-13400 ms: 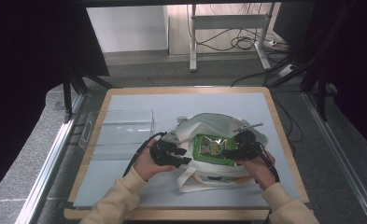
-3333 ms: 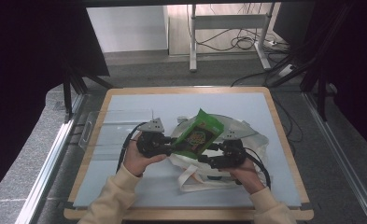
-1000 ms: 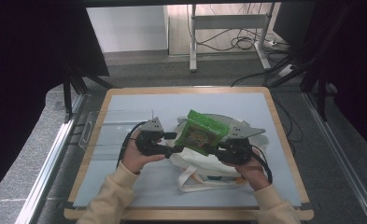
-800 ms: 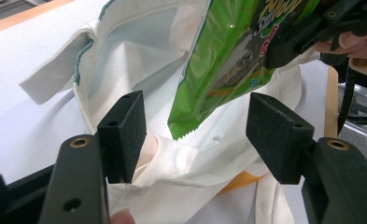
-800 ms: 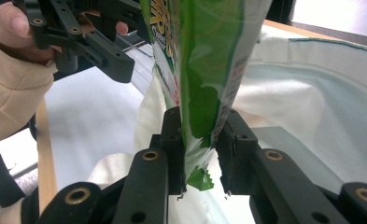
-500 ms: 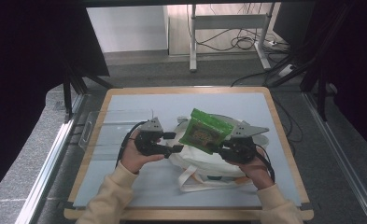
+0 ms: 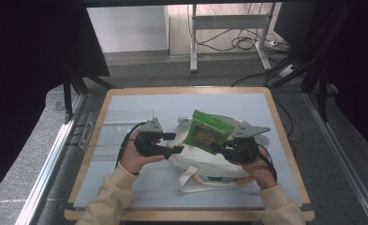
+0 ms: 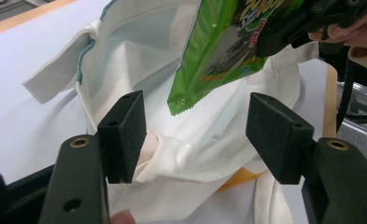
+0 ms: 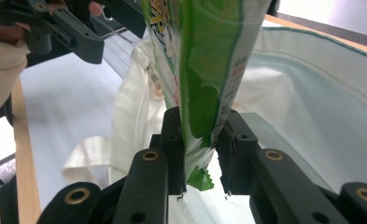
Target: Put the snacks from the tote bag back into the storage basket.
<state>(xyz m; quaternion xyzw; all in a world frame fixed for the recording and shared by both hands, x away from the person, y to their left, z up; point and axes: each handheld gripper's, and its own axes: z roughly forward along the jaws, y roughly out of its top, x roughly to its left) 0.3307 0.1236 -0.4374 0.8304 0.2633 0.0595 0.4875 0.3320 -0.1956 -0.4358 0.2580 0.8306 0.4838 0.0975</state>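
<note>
Green snack packet [image 7: 206, 132] hangs at frame centre above the white cloth bag [image 7: 205, 161], pinched by the right hand-held gripper [image 7: 227, 151]. Left hand-held gripper [image 7: 176, 143], jaws apart, grips nothing beside the bag's mouth. Packet lifted clear of the bag; setting it on the bench [image 7: 125, 187] likely remains.

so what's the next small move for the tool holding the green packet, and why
Probably carry the green snack packet sideways and clear of the white cloth bag, toward bare table. The right tool is clamped on the packet's lower edge and holds it above the bag's opening. The left tool stands open at the bag's rim, pinching nothing, so the bag lies loose.
</note>
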